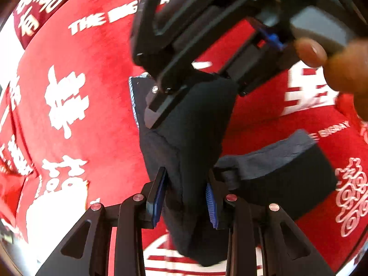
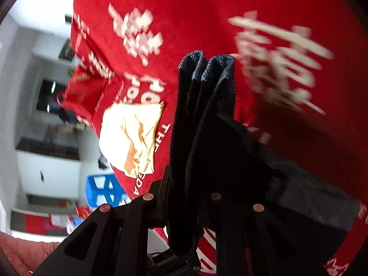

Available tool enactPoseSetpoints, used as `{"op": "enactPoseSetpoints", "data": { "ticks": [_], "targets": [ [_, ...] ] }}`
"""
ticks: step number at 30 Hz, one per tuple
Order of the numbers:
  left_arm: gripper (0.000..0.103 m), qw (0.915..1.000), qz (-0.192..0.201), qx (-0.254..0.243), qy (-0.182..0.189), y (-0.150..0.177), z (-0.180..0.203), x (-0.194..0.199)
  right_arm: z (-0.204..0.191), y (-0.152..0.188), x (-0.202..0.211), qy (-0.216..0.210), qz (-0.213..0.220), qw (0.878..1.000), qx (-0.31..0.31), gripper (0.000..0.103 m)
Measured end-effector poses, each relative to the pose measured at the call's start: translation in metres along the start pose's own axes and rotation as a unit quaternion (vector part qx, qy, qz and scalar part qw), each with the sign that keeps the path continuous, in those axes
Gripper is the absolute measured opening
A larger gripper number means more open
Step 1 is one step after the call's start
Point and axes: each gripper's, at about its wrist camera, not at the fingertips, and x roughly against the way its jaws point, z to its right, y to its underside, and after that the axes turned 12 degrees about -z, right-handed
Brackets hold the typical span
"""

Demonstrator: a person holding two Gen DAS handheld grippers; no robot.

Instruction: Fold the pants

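left gripper (image 1: 186, 197) is clamped on the dark pants (image 1: 195, 138), which hang bunched above the red printed cloth (image 1: 92, 69). beyond it, right gripper (image 1: 158, 105) also pinches the pants, a person's fingers (image 1: 312, 53) on its handle.

Both wrist views look steeply down, close, sharing the red cloth (image 1: 96, 53).

Bright, even light; both views bulge at dark corners. Motion blur smears white lettering on the red cloth (image 2: 276, 4), worst at right.
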Motion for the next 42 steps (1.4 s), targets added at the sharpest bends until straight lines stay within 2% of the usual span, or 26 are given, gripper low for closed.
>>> {"op": "enactPoseSetpoints", "data": {
  "ticks": [7, 11, 16, 21, 28, 30, 32, 34, 39, 42],
  "targets": [
    [0.033, 0.9977, -0.001, -0.061, 0.03, -0.012, 0.083, 0.017, 0.069, 0.075, 0.059, -0.022, 0.062, 0.996, -0.059, 0.017],
    [0.033, 0.9945, -0.006, -0.098, 0.037, -0.01, 0.129, 0.017, 0.108, 0.113, 0.078, -0.041, 0.085, 0.991, -0.091, 0.017],
    [0.033, 0.9894, -0.019, -0.139, 0.036, -0.001, 0.185, 0.008, 0.156, 0.155, 0.083, -0.067, 0.106, 0.984, -0.127, 0.017],
    [0.033, 0.984, -0.06, -0.165, 0.032, 0.019, 0.203, -0.025, 0.202, 0.186, 0.065, -0.068, 0.094, 0.98, -0.162, 0.018],
    [0.034, 0.9782, -0.08, -0.191, 0.02, 0.032, 0.216, -0.044, 0.238, 0.2, 0.031, -0.085, 0.091, 0.972, -0.2, 0.02],
    [0.042, 0.976, -0.085, -0.2, 0.019, 0.033, 0.218, -0.046, 0.242, 0.203, 0.026, -0.08, 0.09, 0.97, -0.21, 0.021],
    [0.059, 0.9749, -0.091, -0.201, 0.034, 0.033, 0.216, -0.043, 0.243, 0.206, 0.026, -0.081, 0.093, 0.968, -0.217, 0.021],
    [0.066, 0.9764, -0.094, -0.19, 0.04, 0.032, 0.21, -0.039, 0.241, 0.209, 0.029, -0.07, 0.093, 0.969, -0.218, 0.022],
    [0.066, 0.9754, -0.127, -0.17, 0.061, 0.029, 0.188, -0.034, 0.227, 0.202, 0.028, -0.022, 0.081, 0.972, -0.217, 0.026],
    [0.066, 0.9776, -0.129, -0.153, 0.065, 0.026, 0.166, -0.028, 0.215, 0.198, 0.029, 0.023, 0.076, 0.972, -0.22, 0.033]
  ]
}}
